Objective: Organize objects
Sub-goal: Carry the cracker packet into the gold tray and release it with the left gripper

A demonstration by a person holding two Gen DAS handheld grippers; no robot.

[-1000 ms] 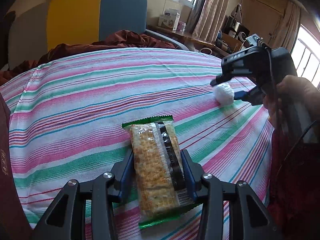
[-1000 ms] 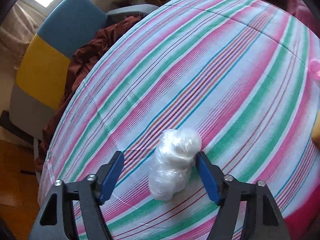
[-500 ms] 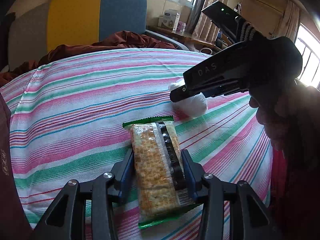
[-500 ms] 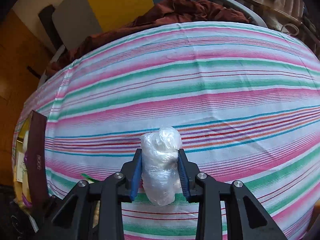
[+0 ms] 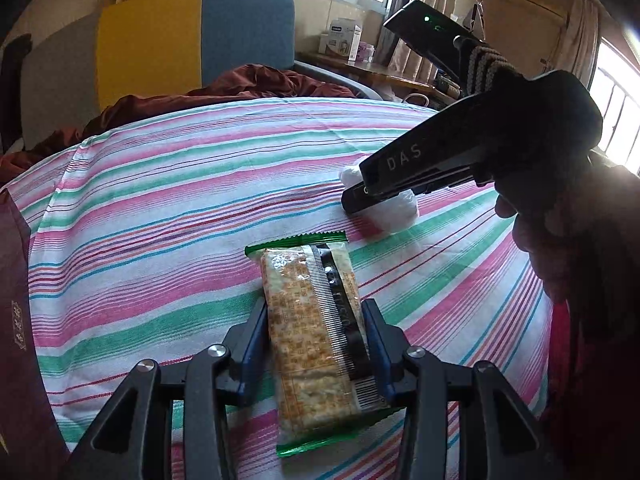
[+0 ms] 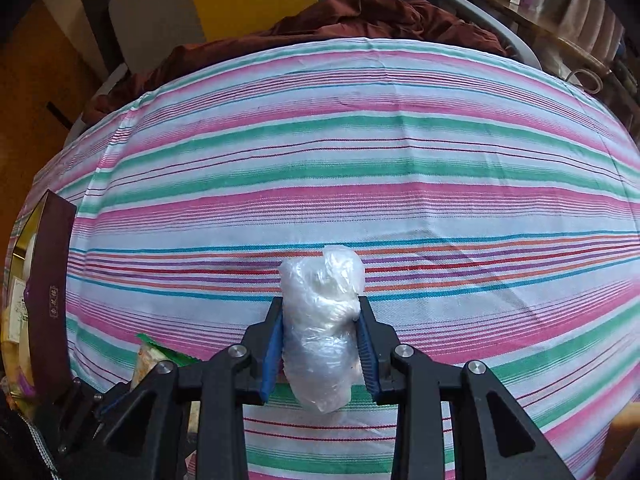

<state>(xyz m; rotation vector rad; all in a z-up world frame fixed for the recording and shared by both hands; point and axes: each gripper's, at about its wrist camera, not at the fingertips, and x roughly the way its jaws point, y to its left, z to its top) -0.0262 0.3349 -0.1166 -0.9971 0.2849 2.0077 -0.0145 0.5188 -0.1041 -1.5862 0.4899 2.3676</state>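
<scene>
A green-edged cracker packet (image 5: 316, 320) lies on the striped cloth (image 5: 160, 208), and my left gripper (image 5: 314, 344) is shut on its sides. A white plastic-wrapped bundle (image 6: 320, 304) sits between the blue pads of my right gripper (image 6: 320, 340), which is shut on it and points steeply down at the cloth (image 6: 400, 160). In the left wrist view the right gripper (image 5: 360, 200) and the bundle (image 5: 396, 214) are just beyond and to the right of the packet. A corner of the packet (image 6: 152, 360) shows low on the left in the right wrist view.
A maroon box (image 6: 48, 300) with items inside stands at the cloth's left edge, also maroon box (image 5: 16, 320). Behind the table are a yellow and blue chair (image 5: 192, 40), a dark red cloth (image 5: 248, 84) and a cluttered desk (image 5: 360, 64). A hand (image 5: 560, 240) holds the right gripper.
The right gripper's jaws closed on the white bundle, rolled, and swung it leftward toward the cracker packet. The left gripper and the packet stayed put.
</scene>
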